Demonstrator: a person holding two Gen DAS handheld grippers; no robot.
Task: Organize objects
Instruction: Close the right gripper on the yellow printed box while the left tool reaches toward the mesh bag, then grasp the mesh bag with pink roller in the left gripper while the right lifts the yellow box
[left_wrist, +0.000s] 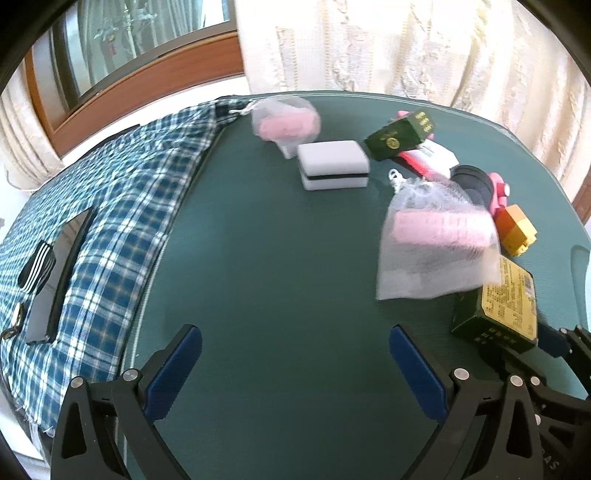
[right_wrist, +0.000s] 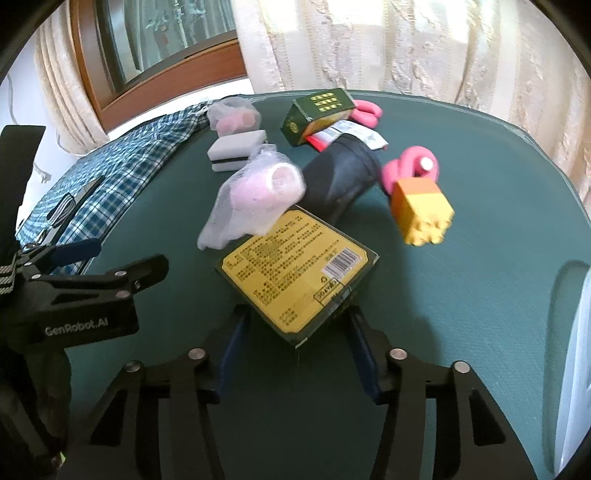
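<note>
My right gripper (right_wrist: 297, 317) is shut on a dark green box with a yellow label (right_wrist: 295, 273), which also shows in the left wrist view (left_wrist: 498, 306). My left gripper (left_wrist: 295, 354) is open and empty over the green surface (left_wrist: 277, 258). A mesh bag with a pink roll (right_wrist: 255, 195) lies just beyond the held box. A second green box (right_wrist: 317, 110), a white and black sponge (left_wrist: 332, 166), another mesh bag (left_wrist: 284, 122), a black pouch (right_wrist: 340, 181), a yellow and orange block (right_wrist: 421, 210) and pink items (right_wrist: 406, 170) lie further back.
A blue plaid cloth bag (left_wrist: 110, 221) with a black handle lies along the left side. Curtains (left_wrist: 406, 48) and a wooden window frame (left_wrist: 147, 81) stand behind. The left gripper body (right_wrist: 81, 295) sits at the left of the right wrist view.
</note>
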